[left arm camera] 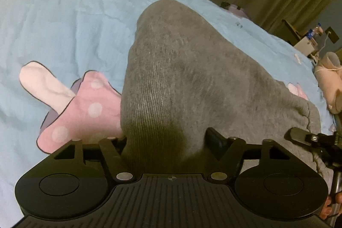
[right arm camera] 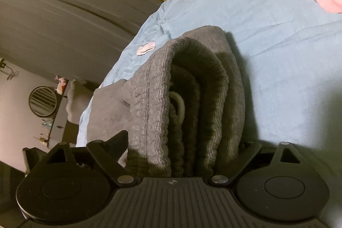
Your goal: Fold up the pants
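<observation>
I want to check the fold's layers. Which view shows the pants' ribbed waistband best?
The right wrist view: the ribbed waistband curls in stacked layers, facing the camera. The left wrist view shows only the pants' smooth grey surface, no waistband.

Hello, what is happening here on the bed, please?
A person is folding grey pants on a light blue bedsheet with a handheld gripper in each hand. The pants already lie in a folded bundle of several layers, with the ribbed waistband facing the right camera. The left gripper and the right gripper each have the thick fabric between their fingers; whether the pads press on it is unclear.
</observation>
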Motion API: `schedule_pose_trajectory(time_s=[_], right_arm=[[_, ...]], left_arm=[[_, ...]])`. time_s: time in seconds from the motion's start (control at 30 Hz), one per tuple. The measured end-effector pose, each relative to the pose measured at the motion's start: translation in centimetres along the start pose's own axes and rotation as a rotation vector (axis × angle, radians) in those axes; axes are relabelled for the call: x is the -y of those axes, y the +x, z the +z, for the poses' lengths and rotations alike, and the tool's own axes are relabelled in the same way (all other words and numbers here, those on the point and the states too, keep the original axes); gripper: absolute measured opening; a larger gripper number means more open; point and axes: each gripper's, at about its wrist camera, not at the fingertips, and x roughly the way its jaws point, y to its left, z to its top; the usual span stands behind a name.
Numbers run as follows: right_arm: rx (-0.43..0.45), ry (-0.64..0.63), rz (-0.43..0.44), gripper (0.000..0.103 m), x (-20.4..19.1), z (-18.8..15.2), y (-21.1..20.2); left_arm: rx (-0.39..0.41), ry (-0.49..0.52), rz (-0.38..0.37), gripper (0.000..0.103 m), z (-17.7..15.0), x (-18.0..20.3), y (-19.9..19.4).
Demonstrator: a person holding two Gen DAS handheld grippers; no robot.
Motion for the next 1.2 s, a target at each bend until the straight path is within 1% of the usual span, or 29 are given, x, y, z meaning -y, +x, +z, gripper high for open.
schedule_pose_trajectory(time_s=[0.03,0.07,0.1,0.13,0.2,0.3,0.37,0.47,0.5,0.53,0.57,0.6,0.63,0.67,0.7,0.73,0.77,0.83,0.9,1.0,1.2], right_arm=[[-0.002,0.02,0.005,0.078,0.3,0.0,-0.3],[-0.009,0.056,0.031,0.078,0.9,0.3,-0.5],[-0.023,0.099,0.066,0.082,1.6,0.5,-0.6],[-0.036,0.142,0.111,0.091,2.2,0.8,-0.6],[-0.06,0.188,0.167,0.098,2.7,1.2,-0.5],[-0.066,0.165,0.151,0.098,2.5,1.1,-0.4],[-0.073,0.112,0.118,0.098,1.7,0.9,-0.1],[-0.06,0.05,0.074,0.098,0.7,0.3,0.0],[-0.048,0.029,0.046,0.093,0.5,0.2,-0.1],[-0.039,0.004,0.009,0.083,0.3,0.2,-0.2],[-0.029,-0.027,-0.036,0.076,0.0,0.0,-0.4],[-0.022,-0.058,-0.071,0.067,-0.4,-0.3,-0.5],[-0.016,-0.081,-0.09,0.063,-0.9,-0.4,-0.6],[-0.006,-0.101,-0.114,0.062,-1.4,-0.6,-0.7],[0.001,-0.114,-0.132,0.061,-1.9,-0.7,-0.7],[0.009,-0.131,-0.148,0.06,-2.4,-0.9,-0.9],[0.02,-0.142,-0.156,0.059,-3.0,-0.9,-1.0],[0.043,-0.157,-0.144,0.057,-3.8,-0.8,-1.6],[0.059,-0.174,-0.115,0.057,-4.7,-0.6,-2.3],[0.083,-0.198,-0.084,0.056,-5.9,0.3,-2.8],[0.16,-0.231,-0.093,0.055,-7.4,4.3,-3.2]], left_arm=[[0.005,0.009,-0.003,0.073,-0.1,0.0,-0.1],[0.009,0.013,-0.009,0.073,-0.2,-0.2,-0.2],[0.012,0.011,-0.018,0.073,-0.2,-0.3,-0.2],[0.011,0.004,-0.025,0.073,-0.3,-0.6,-0.3],[0.01,-0.009,-0.038,0.073,-0.3,-0.9,-0.4],[0.007,-0.01,-0.039,0.076,-0.2,-0.9,-0.1],[0.005,-0.006,-0.03,0.079,-0.2,-0.8,-0.1],[0.004,-0.008,-0.025,0.079,-0.2,-0.7,0.0],[0.006,-0.012,-0.023,0.078,-0.2,-0.7,0.0],[0.007,-0.014,-0.023,0.075,-0.2,-0.8,0.0],[0.009,-0.014,-0.021,0.072,-0.2,-0.7,-0.1],[0.012,-0.011,-0.018,0.07,-0.2,-0.6,-0.2],[0.021,-0.004,-0.011,0.065,-0.3,-0.4,-0.4],[0.029,-0.002,-0.006,0.06,-0.4,-0.3,-0.5],[0.039,-0.001,-0.001,0.057,-0.5,-0.2,-0.8],[0.054,-0.002,0.003,0.05,-0.5,-0.1,-1.1],[0.071,-0.002,-0.002,0.047,-0.6,0.1,-1.5],[0.101,0.005,0.0,0.043,-0.7,0.5,-2.2],[0.119,-0.008,-0.003,0.041,-0.4,0.8,-2.7],[0.143,-0.044,-0.03,0.038,0.7,0.9,-3.3],[0.24,-0.018,-0.038,0.037,4.3,2.8,-3.9]])
